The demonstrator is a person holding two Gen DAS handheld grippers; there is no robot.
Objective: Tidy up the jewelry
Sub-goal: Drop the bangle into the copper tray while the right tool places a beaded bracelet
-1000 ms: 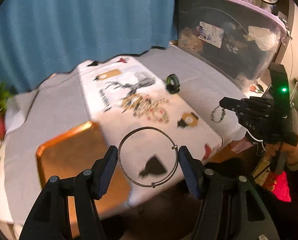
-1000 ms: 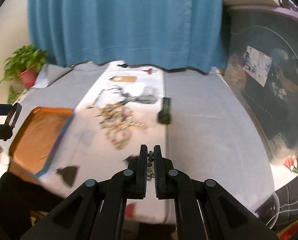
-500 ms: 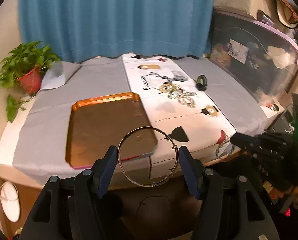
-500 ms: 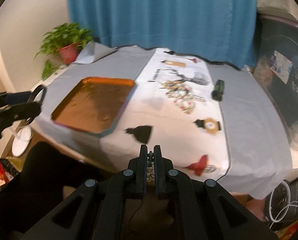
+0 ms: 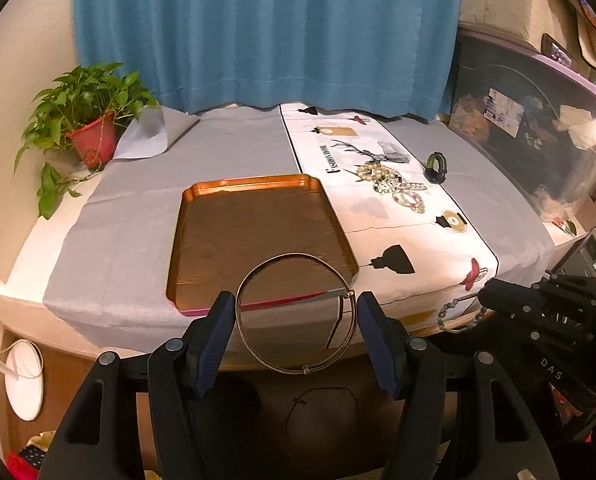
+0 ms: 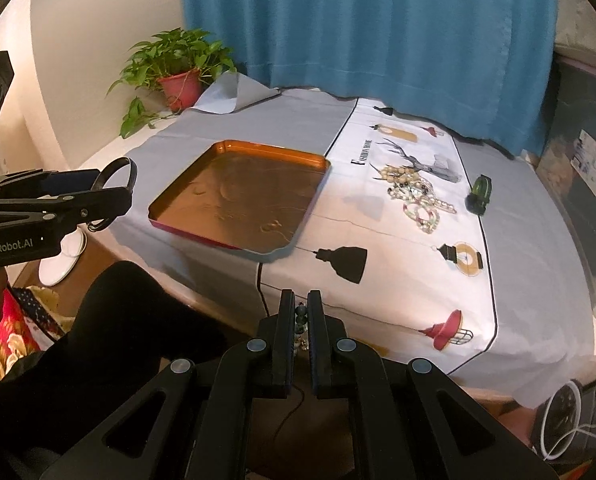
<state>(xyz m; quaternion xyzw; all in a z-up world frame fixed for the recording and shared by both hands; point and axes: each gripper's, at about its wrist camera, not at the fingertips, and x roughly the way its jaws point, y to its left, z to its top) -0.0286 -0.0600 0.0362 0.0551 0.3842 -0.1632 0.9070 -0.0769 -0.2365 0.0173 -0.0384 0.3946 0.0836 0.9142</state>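
Observation:
My left gripper [image 5: 296, 320] is shut on a thin metal bangle [image 5: 258, 276], held across its width in front of the table's near edge. Beyond it lies an orange tray [image 5: 254, 224], seen too in the right wrist view as the tray [image 6: 238, 196]. My right gripper [image 6: 301, 314] is shut on a string of green beads [image 6: 300, 317]; the same bead bracelet [image 5: 453, 312] hangs from that gripper [image 5: 483, 294] at the right of the left wrist view. A pile of bead jewelry [image 5: 393, 186] lies on the white runner, also seen as the pile [image 6: 417, 196].
A dark green bangle [image 6: 479, 194] stands right of the pile. A potted plant [image 5: 86, 132] sits at the table's back left. A clear storage bin [image 5: 537, 128] stands on the right. A blue curtain [image 5: 266, 32] hangs behind. A person's dark-clothed leg [image 6: 110, 332] is below.
Both grippers have drawn back from the table and swung left, each keeping its hold. The tray now lies ahead of the left gripper, and the jewelry pile has shifted to the right of both views.

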